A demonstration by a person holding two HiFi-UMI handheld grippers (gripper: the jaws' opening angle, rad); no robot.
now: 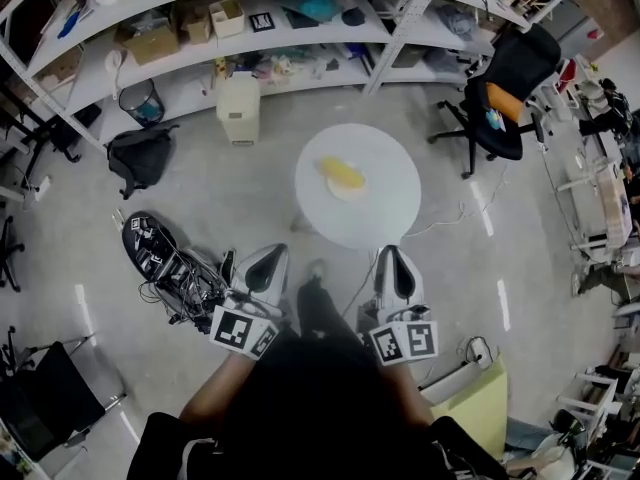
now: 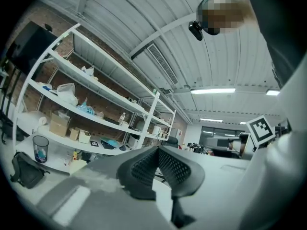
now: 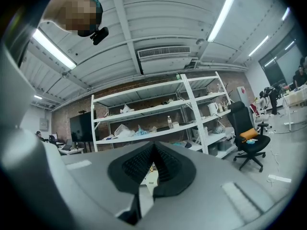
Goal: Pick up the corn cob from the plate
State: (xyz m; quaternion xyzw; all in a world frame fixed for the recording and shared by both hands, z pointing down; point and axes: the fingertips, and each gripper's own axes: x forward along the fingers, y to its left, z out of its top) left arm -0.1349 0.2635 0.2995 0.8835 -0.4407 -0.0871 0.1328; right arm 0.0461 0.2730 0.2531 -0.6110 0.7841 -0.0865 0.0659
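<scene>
Well ahead of both grippers: corn cob [image 1: 343, 173] on its plate [image 1: 352, 193]
left gripper [image 1: 266, 258] pinched together, empty; right gripper [image 1: 394, 256] likewise

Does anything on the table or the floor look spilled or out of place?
Nothing is spilled: the corn cob lies on its plate on the table. Only the floor looks untidy: a tangle of cables lies at the left, and a black backpack is slumped near the shelves.
</scene>
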